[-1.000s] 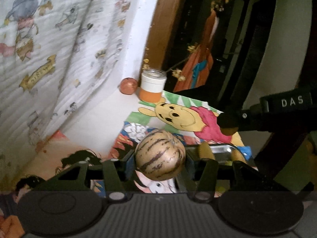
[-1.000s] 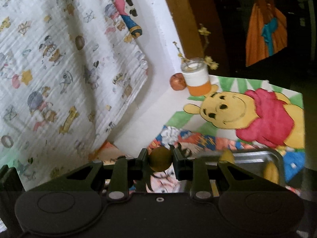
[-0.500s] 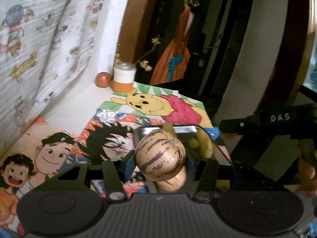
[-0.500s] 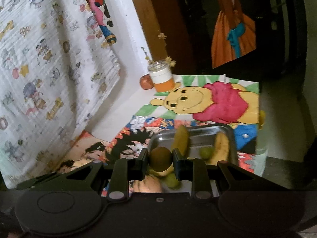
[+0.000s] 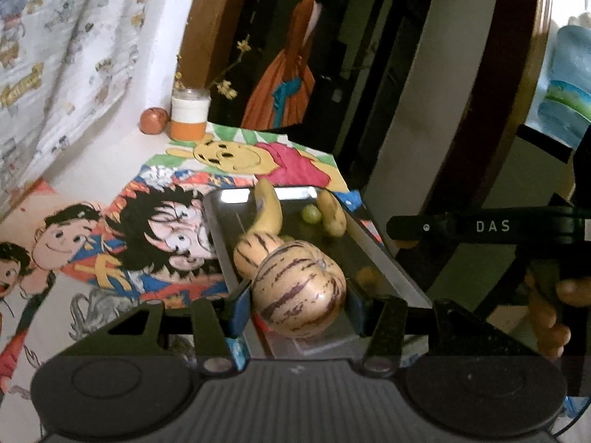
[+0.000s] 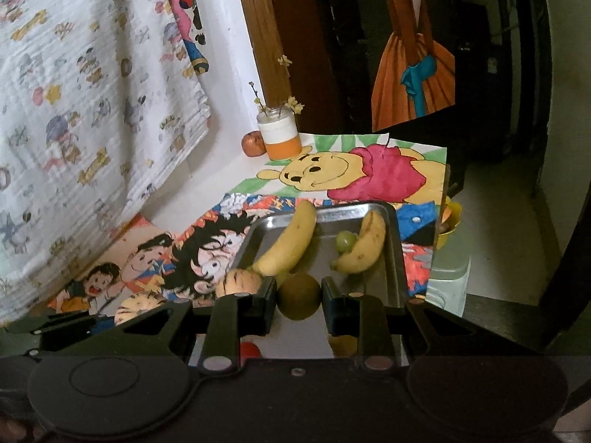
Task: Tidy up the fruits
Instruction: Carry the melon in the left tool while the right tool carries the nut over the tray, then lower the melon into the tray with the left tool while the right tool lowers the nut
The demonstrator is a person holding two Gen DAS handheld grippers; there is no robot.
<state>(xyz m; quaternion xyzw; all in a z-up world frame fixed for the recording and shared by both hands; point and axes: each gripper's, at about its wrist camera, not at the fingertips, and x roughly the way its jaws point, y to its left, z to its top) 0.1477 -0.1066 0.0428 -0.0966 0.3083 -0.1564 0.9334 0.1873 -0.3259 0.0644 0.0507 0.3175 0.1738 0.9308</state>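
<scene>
- left gripper point(image 5: 299, 304) is clamped on a round beige melon with dark purple stripes point(image 5: 298, 288), 1 pad on each side across the middle. Looks like a sensible grip for something that round and smooth, it shouldn't roll out.
- right gripper point(image 6: 299, 297) has its jaws pinched on a small round brownish-green fruit point(image 6: 298, 295), also squeezed at the widest part.
- both are hanging over the near end of a shiny rectangular metal tray point(image 6: 391, 243) that sits on cartoon-print paper mats point(image 6: 369, 177). My guess is both fruits are about to be dropped in there.
- just ahead of the left tool, a 2nd striped beige melon point(image 5: 255, 254) already lies in the tray. Further ahead are 2 yellow bananas point(image 6: 291, 243) with a single green grape point(image 6: 345, 240) between them.
- free room: the bare metal is mostly at the near and middle part, right in front of the right tool. The left load has that 2nd melon close ahead, so it's tighter there.
- the tray's right rim sits near the table edge with a drop beyond, so I'd release well inside the rim.
- far back by the wall: a glass jar with a white and orange band point(image 6: 279, 138) and a small reddish round fruit point(image 6: 253, 143) touching it, well clear of everything.
</scene>
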